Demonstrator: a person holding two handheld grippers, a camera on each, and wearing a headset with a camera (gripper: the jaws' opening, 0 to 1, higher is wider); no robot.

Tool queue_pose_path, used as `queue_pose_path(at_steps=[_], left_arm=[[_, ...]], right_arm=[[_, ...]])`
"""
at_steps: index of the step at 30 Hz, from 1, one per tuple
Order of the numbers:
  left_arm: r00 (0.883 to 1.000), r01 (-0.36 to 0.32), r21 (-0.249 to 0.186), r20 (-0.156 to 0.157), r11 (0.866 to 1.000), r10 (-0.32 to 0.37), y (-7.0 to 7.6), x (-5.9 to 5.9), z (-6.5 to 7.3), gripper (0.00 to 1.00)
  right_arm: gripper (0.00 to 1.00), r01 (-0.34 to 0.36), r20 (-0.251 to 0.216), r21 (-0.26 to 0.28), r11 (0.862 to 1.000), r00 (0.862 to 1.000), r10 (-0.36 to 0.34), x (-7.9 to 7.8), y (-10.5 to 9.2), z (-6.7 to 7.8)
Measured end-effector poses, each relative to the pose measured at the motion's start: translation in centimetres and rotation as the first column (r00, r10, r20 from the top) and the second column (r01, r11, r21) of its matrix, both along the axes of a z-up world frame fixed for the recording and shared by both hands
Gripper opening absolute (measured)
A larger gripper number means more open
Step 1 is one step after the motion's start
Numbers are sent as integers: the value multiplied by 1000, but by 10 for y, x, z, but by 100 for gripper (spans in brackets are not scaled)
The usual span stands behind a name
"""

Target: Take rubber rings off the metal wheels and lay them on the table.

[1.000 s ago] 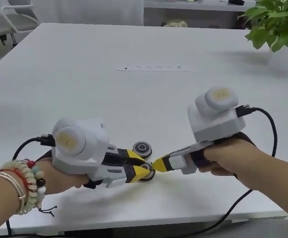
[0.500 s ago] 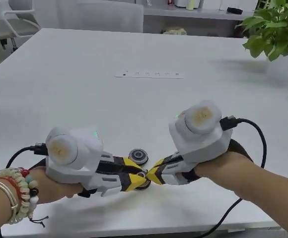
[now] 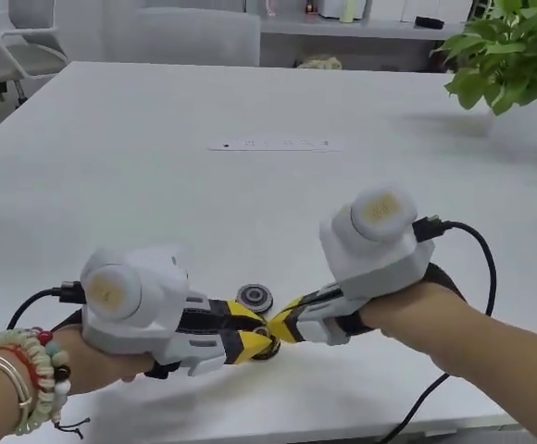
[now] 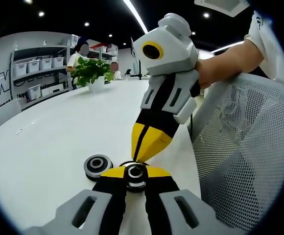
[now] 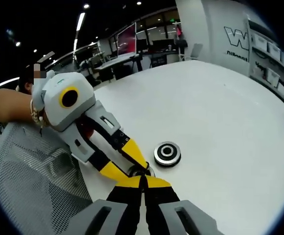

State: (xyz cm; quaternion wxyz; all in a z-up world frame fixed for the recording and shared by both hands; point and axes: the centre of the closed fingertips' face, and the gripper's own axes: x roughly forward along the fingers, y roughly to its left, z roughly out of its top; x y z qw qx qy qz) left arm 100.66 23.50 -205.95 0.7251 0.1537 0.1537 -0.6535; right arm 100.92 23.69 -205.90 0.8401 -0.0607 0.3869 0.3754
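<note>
Gripping wheel (image 4: 135,178) w/ L tongs (image 4: 135,172), per left gripper view | R tongs (image 5: 143,178) clenched at rim

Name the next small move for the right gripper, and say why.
Probably draw the right gripper back, away from the left gripper, to peel the rubber ring off. The left gripper clamps the wheel, and the right one's jaws are closed at that wheel's rim; whether they have the ring caught is unclear.

Left white-and-yellow handheld gripper (image 3: 257,340) held low, jaws clamped on small metal wheel (image 4: 135,176). Right white-and-yellow handheld gripper (image 3: 278,332) faces it tip-to-tip, jaws pinched together. Forearms converge inward.
</note>
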Motion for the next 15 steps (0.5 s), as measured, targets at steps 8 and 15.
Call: queue_pose_path(at_steps=[8,15], left_arm=[[1000,-2,8,-5,1000,2,-1,0,0,8],[1000,4,54,-9,999,-4,-2,0,0,9]], right_arm=[[0,55,-41,-11,998,998,-55,1,-8,-7],[0,68,-46,24,997,997,-67,1,-7,-3]])
